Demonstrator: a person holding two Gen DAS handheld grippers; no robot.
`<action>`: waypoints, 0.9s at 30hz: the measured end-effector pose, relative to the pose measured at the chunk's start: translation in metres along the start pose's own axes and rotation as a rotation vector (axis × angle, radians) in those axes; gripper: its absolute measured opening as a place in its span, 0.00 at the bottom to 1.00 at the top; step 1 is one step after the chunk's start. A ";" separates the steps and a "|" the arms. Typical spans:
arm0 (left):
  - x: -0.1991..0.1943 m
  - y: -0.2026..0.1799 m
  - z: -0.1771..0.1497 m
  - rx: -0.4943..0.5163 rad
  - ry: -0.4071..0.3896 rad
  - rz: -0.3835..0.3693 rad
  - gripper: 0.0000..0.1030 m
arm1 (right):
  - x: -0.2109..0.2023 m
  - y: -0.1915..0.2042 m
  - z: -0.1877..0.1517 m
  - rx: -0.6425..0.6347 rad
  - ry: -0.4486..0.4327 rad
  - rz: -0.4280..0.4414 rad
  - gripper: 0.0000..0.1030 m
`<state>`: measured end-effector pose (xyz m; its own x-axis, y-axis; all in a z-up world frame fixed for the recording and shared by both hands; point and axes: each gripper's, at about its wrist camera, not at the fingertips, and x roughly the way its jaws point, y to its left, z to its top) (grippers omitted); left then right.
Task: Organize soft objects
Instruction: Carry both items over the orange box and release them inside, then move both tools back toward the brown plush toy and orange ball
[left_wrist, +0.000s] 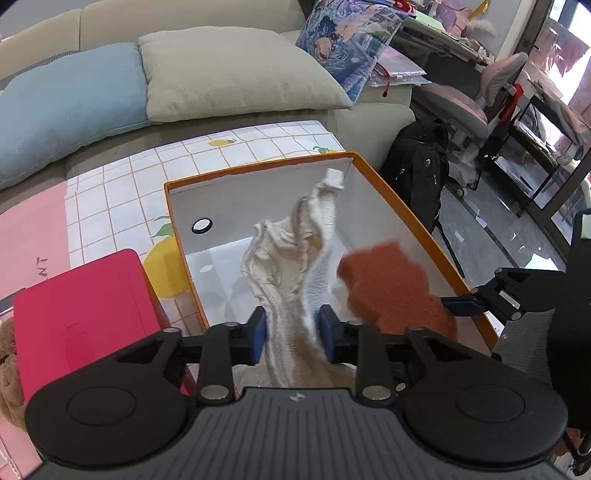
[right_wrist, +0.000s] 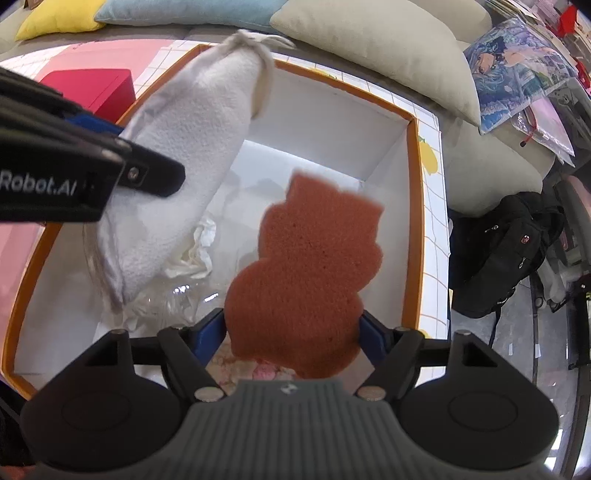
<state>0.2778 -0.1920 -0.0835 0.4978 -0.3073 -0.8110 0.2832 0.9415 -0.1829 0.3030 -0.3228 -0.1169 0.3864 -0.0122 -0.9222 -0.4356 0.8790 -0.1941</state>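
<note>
Only at the right wrist, crumpled paper (right_wrist: 201, 251) shows beneath the cloth (right_wrist: 177, 162).

Beige sofa (left_wrist: 373, 118), blue cushion (left_wrist: 70, 107), grey desk chair (left_wrist: 476, 107), glossy floor (left_wrist: 491, 236)

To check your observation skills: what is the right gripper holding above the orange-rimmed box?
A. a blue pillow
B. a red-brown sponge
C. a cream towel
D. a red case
B: the right gripper clamps the red-brown sponge between its fingers, over the orange-rimmed box.

Cloth (left_wrist: 295, 258) left of sponge (left_wrist: 391, 291); both above the box (left_wrist: 406, 214).
</note>
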 end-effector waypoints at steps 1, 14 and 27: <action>-0.002 0.000 0.000 0.004 -0.006 -0.004 0.37 | -0.001 0.002 -0.001 -0.008 0.000 -0.004 0.73; -0.049 0.001 -0.003 0.023 -0.139 -0.030 0.67 | -0.036 0.004 0.000 -0.014 -0.045 -0.094 0.80; -0.126 0.031 -0.032 -0.022 -0.410 0.038 0.68 | -0.101 0.047 -0.021 0.134 -0.281 -0.220 0.90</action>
<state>0.1971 -0.1196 -0.0047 0.7941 -0.2975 -0.5300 0.2425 0.9547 -0.1726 0.2264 -0.2896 -0.0394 0.6747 -0.0923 -0.7323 -0.2149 0.9246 -0.3145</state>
